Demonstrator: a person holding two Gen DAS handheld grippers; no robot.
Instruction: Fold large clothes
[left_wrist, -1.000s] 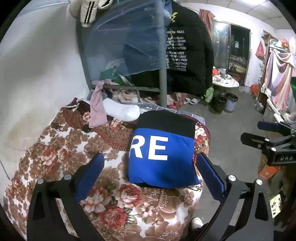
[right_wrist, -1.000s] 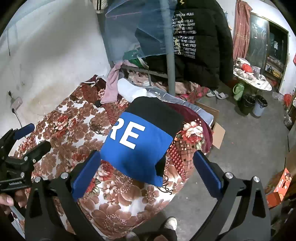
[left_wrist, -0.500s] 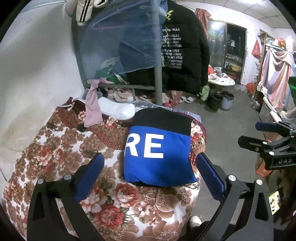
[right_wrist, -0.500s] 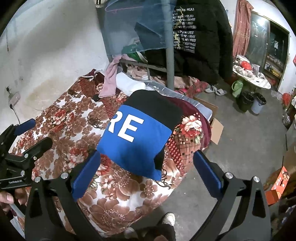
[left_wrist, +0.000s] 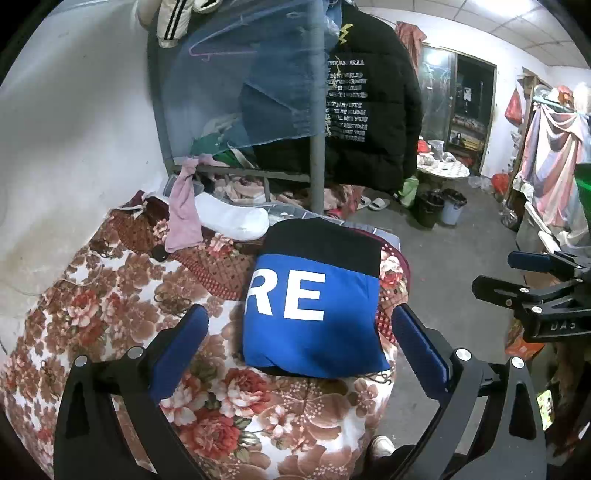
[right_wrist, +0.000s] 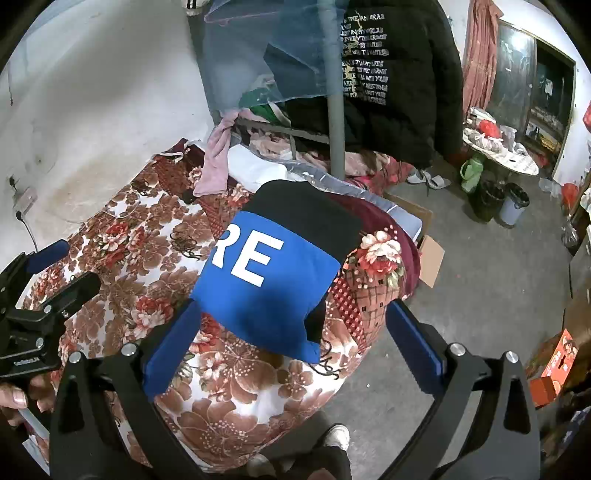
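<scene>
A: Where is the garment?
B: The blue and black garment (left_wrist: 314, 306) lies folded into a compact rectangle on the floral bedspread (left_wrist: 110, 317), near the bed's edge, white letters "RE" face up. In the left view it sits dead centre, towards 12 o'clock from the tongs.
A: And the tongs?
B: The left tongs (left_wrist: 299, 354) are spread wide and empty, hovering off the fabric. The right tongs (right_wrist: 291, 343) are equally wide apart, gripping nothing; the garment sits at their 11 o'clock.
A: Why hold off like that?
B: I judge the fold finished: the edges look squared, so nothing needs pinching. A black flap (right_wrist: 316, 325) peeks out at the lower corner and might want tucking.
</scene>
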